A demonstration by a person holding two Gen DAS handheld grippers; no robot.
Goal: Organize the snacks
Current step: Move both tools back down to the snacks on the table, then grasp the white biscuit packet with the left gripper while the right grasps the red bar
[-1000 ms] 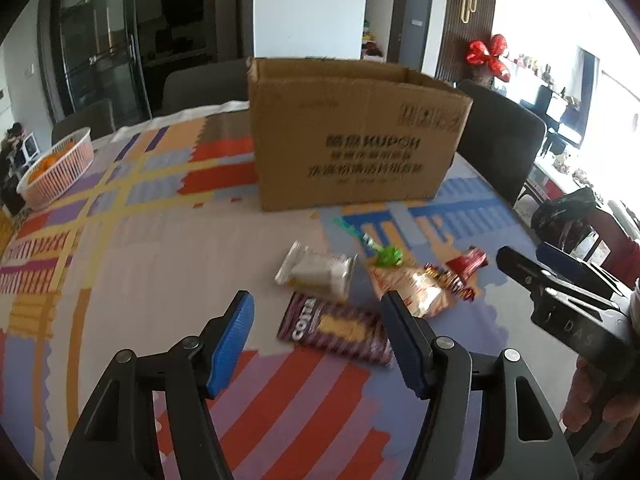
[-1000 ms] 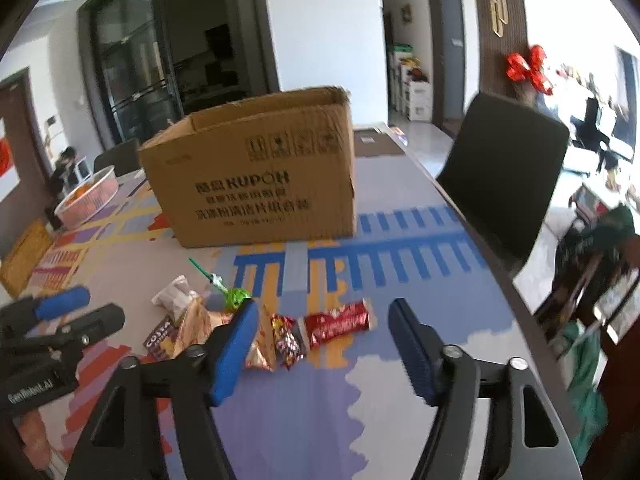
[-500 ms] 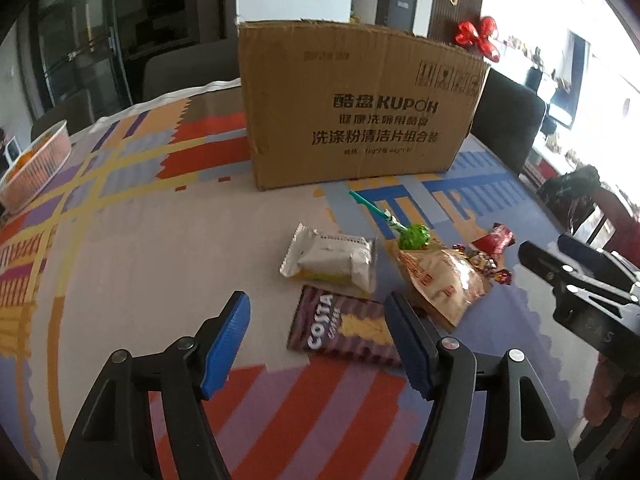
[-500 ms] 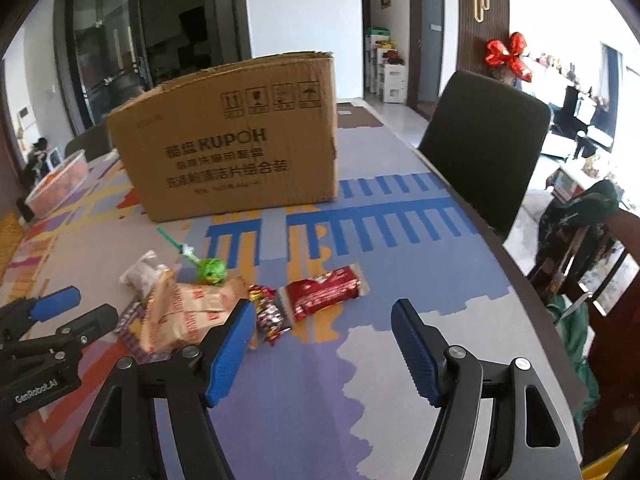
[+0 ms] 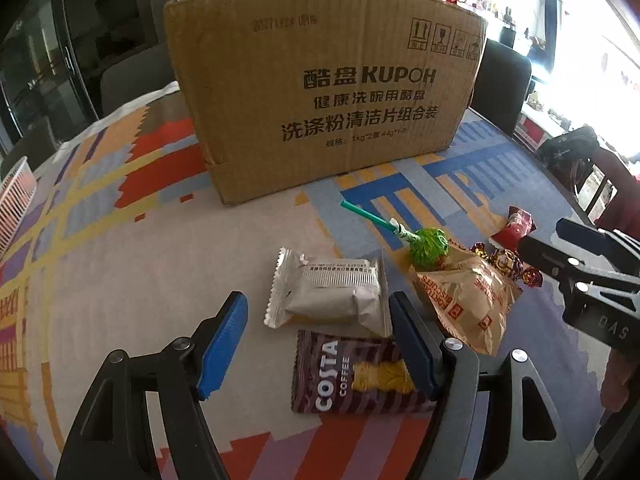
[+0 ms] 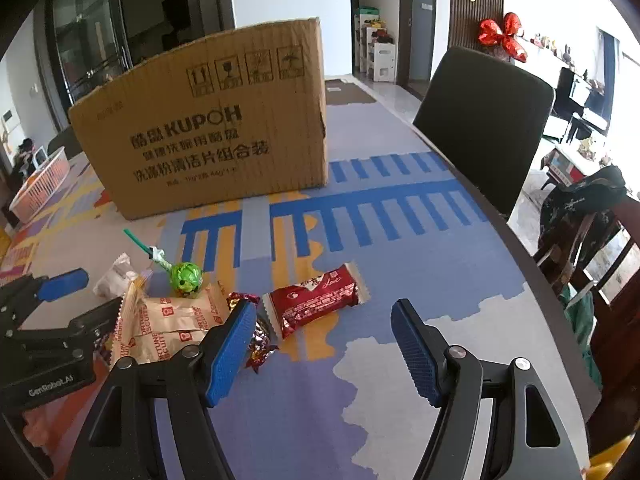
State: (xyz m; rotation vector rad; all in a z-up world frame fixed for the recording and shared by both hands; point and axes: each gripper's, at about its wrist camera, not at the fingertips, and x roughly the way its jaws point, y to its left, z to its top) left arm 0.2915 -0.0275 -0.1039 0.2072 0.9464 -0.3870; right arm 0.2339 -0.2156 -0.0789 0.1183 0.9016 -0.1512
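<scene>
Snacks lie in a loose pile in front of a cardboard box [image 5: 320, 84]. My left gripper [image 5: 318, 336] is open, low over the table; between its fingers lie a silver-white packet [image 5: 332, 292] and a brown Costa Coffee packet [image 5: 352, 380]. Right of them are a green lollipop [image 5: 428, 244] and a tan biscuit bag [image 5: 468, 300]. My right gripper [image 6: 324, 344] is open just short of a red packet [image 6: 316, 300], with foil candies [image 6: 260, 344] by its left finger. The box [image 6: 216, 132] stands behind.
A patterned cloth [image 5: 120, 240] covers the table. A white basket [image 6: 40, 184] stands at the far left. A dark chair [image 6: 484, 120] stands at the right table edge [image 6: 532, 256], and a chair with dark clothing [image 6: 580, 208] beyond it.
Both grippers have moved forward and lower toward the snacks, which now look larger. The silver-white and Costa packets now lie between my left fingers. Both stay open.
</scene>
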